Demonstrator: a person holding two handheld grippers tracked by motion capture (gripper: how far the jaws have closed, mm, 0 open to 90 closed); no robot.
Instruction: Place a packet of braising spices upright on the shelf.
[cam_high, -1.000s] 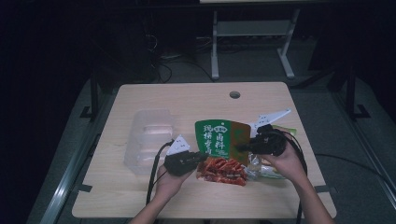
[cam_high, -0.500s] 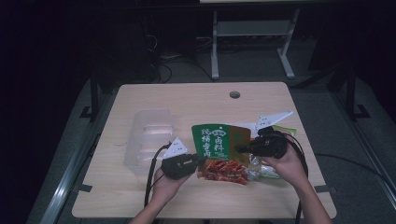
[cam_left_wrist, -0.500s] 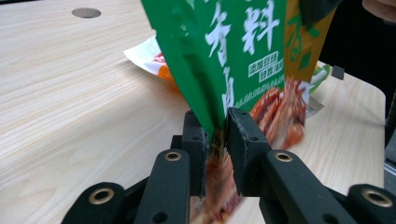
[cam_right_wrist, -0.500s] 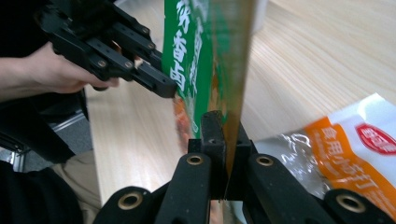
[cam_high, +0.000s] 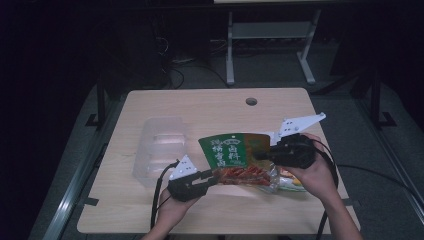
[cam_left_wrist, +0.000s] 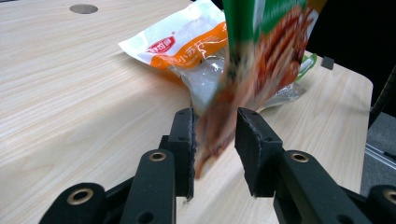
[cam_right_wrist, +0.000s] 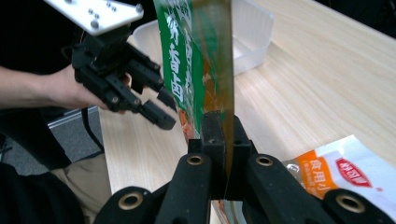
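Observation:
A green snack packet (cam_high: 230, 152) with white lettering and red food printed on its lower part hangs tilted above the table. My right gripper (cam_high: 260, 154) is shut on its right edge; in the right gripper view the jaws (cam_right_wrist: 222, 126) clamp the packet (cam_right_wrist: 187, 56) edge-on. My left gripper (cam_high: 212, 176) is at the packet's lower left. Its jaws have just been opening, and the packet's bottom edge (cam_left_wrist: 219, 135) hangs between the parted pads of the left gripper (cam_left_wrist: 215, 135) with a gap on the right side.
A clear plastic box (cam_high: 160, 147) stands to the left on the wooden table (cam_high: 200, 105). An orange-and-white packet (cam_left_wrist: 187, 46) lies flat under the raised one, near my right hand (cam_high: 320, 175). A cable hole (cam_high: 251, 101) is at the far edge.
The right gripper has lifted the green packet up off the table. The left gripper's jaws have parted around the packet's lower edge.

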